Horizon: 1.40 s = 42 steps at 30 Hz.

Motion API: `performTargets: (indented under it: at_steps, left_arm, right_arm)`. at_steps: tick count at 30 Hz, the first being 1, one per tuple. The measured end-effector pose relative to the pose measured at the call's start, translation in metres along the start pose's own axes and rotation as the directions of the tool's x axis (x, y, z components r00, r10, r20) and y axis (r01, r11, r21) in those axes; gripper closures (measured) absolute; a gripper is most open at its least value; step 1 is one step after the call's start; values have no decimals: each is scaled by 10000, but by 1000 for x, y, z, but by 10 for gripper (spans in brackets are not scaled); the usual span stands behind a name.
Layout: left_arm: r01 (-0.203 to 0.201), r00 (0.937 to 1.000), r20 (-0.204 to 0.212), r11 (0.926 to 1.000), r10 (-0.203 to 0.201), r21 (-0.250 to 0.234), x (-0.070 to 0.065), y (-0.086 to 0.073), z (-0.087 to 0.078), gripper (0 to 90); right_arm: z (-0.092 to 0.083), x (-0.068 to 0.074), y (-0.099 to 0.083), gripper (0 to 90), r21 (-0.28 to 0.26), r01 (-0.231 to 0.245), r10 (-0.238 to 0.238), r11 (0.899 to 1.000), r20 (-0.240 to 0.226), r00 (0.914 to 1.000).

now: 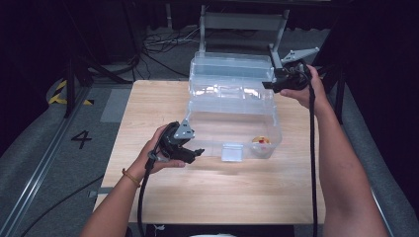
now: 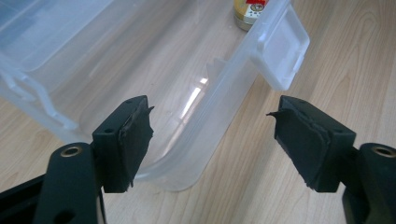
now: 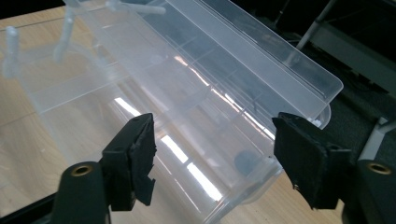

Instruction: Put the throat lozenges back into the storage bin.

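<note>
Since the wooden surface [image 1: 163, 197] carries everything at a comfortable reach, the clear plastic box [image 1: 232, 126] sits at its middle, stretching toward the far edge, with its lid [image 1: 231, 74] swung back and standing open behind it. That open lid leaves the inside free from above, which looks to be the point of the work in hand. The box is see-through, so the wood grain shows through its floor; its corners are rounded, and a latch flap [image 2: 280, 51] hangs off the near wall. The lid has moulded dividers.

Each hand brackets the box at opposite corners. The left claw [image 1: 197, 152] hovers just beside the near left corner, its jaws spread with nothing between them but air above the box's rim. The right claw [image 1: 269, 85] is held up at the far right, near the edge of the lid, jaws likewise spread and gripping nothing.

Smallest of all, a little round jar [image 1: 261, 141] with a red and yellow top rests inside the box, in its near right corner.
</note>
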<state>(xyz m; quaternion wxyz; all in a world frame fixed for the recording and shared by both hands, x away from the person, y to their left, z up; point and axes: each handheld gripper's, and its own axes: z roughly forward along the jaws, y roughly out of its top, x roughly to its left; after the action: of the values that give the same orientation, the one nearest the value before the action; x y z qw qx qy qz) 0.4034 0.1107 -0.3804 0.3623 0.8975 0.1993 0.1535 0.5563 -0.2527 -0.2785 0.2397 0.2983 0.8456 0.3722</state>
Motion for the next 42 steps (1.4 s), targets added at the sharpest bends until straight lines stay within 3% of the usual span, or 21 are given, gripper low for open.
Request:
performTargets:
  at_steps: [5,8,11,13,14,16,19,20,21,24,27,32,35,40,42]
  left_arm:
    - [-15,9996,266,9997,8,252,2,5,16,291]
    - [-556,9984,124,9951,547,816,-1,9,25,383]
    - [-729,9972,269,9915,704,1081,-4,12,31,409]
    - [-868,9962,74,9874,866,1321,-6,15,37,430]
    - [-696,9976,69,9876,693,1407,-6,15,40,445]
    - [-576,9981,311,9898,539,1300,-4,15,43,525]
    - [-785,9967,315,9849,745,1546,-4,15,45,585]
    - [-732,9972,262,9845,699,1596,-3,14,45,585]
    - [-592,9978,383,9864,539,1534,0,13,45,610]
    - [-468,9984,391,9857,409,1619,4,11,44,644]
    - [-526,9985,248,9833,490,1744,4,10,46,658]
    - [-596,9980,320,9825,548,1767,5,10,47,659]
    - [-528,9979,451,9829,455,1766,6,10,50,656]
    - [-591,9964,712,9821,469,1791,8,12,55,655]
    - [-612,9961,741,9815,484,1816,8,12,55,661]
  right_arm:
    - [16,-5,13,387,422,76,-72,9991,-83,9999]
    - [25,-6,18,394,643,216,-211,9977,-81,9997]
    - [32,-6,20,394,1059,442,-446,9934,17,9990]
    - [36,-5,22,390,1143,480,-463,9923,-175,9988]
    - [39,-4,23,390,1122,538,-508,9922,-295,9983]
    - [43,-2,26,409,1171,671,-607,9908,-575,9965]
    - [48,3,28,438,1387,1010,-899,9852,-836,9924]
    - [50,6,28,471,1517,1200,-1067,9811,-936,9899]
    - [55,10,29,514,1929,1608,-1430,9679,-1030,9843]
    - [63,17,30,553,2462,2058,-1784,9471,-1290,9755]
    - [65,24,36,665,2470,2300,-2001,9413,-1406,9696]
    - [67,32,40,718,2690,2533,-2281,9292,-1217,9660]
    - [66,30,41,757,2743,2689,-2380,9233,-1411,9610]
    - [65,29,40,799,2621,2860,-2481,9217,-1682,9540]
    - [65,30,41,813,2659,3006,-2593,9159,-1794,9490]
